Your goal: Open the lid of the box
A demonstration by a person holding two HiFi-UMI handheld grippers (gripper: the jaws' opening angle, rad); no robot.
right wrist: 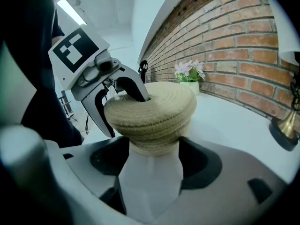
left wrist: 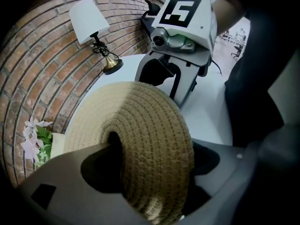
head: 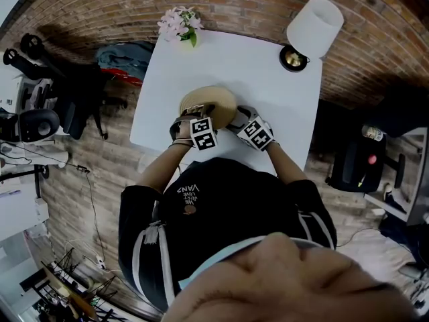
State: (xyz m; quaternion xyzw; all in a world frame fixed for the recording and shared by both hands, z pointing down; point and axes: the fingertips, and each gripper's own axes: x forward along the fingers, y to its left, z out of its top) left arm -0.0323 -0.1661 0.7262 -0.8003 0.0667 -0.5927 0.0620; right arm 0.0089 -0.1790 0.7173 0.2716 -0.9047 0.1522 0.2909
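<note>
Start at the right gripper (right wrist: 153,149): its jaws are closed on the narrow woven body of the box (right wrist: 153,143), one jaw on each side, low down just under the overhang. Right above those jaws sits the lid (right wrist: 152,108), round, coiled and wider than the body, resting on top of it.

Over to the left gripper (left wrist: 152,156), and it has the lid. One jaw is dipped into the hollow at the lid's middle and the other sits outside the rim, so the woven band is clamped between them. Each gripper faces the other across the box, with the marker cubes on top.

The head view shows both grippers meeting at the box near the front edge of the white surface (head: 234,66).

Beyond the jaws, at the far edge of the surface by the brick wall (head: 255,5), a lamp (head: 314,25) with a white shade and brass base stands off to the right. A small pot of pale pink flowers (head: 178,24) stands off to the left.
</note>
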